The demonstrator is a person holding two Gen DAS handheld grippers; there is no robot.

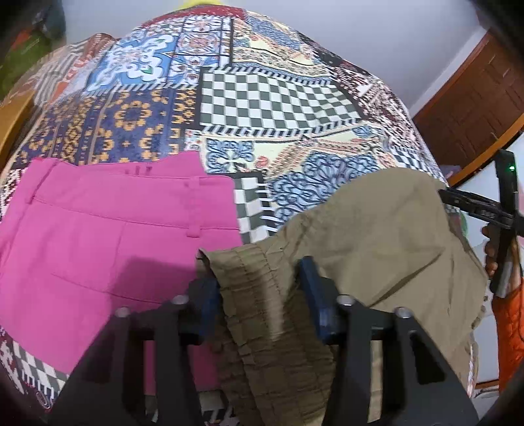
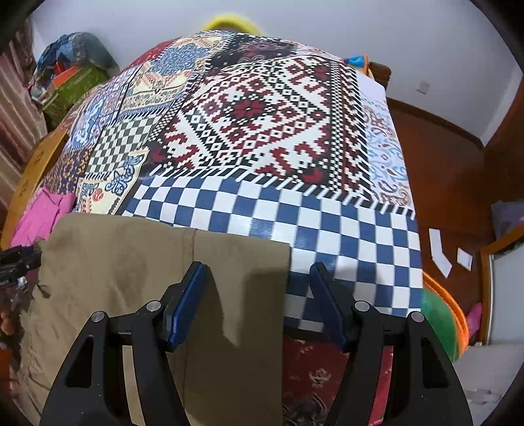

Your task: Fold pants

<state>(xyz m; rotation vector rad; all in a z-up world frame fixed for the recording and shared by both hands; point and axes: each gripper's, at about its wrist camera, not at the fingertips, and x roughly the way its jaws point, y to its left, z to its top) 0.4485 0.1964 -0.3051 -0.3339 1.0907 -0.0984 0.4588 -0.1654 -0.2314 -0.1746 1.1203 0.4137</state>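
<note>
Pale walls (image 2: 327, 19), brown wooden floor (image 2: 442, 157), patchwork-covered table (image 2: 262, 114).

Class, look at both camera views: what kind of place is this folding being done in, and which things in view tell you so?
Most likely a room in a home. A table under a patchwork-print cloth holds khaki pants and pink pants; a dark wooden door and piled belongings in a corner suggest a lived-in house.

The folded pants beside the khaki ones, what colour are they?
The folded pants are bright pink, seen best in the left wrist view.
</note>
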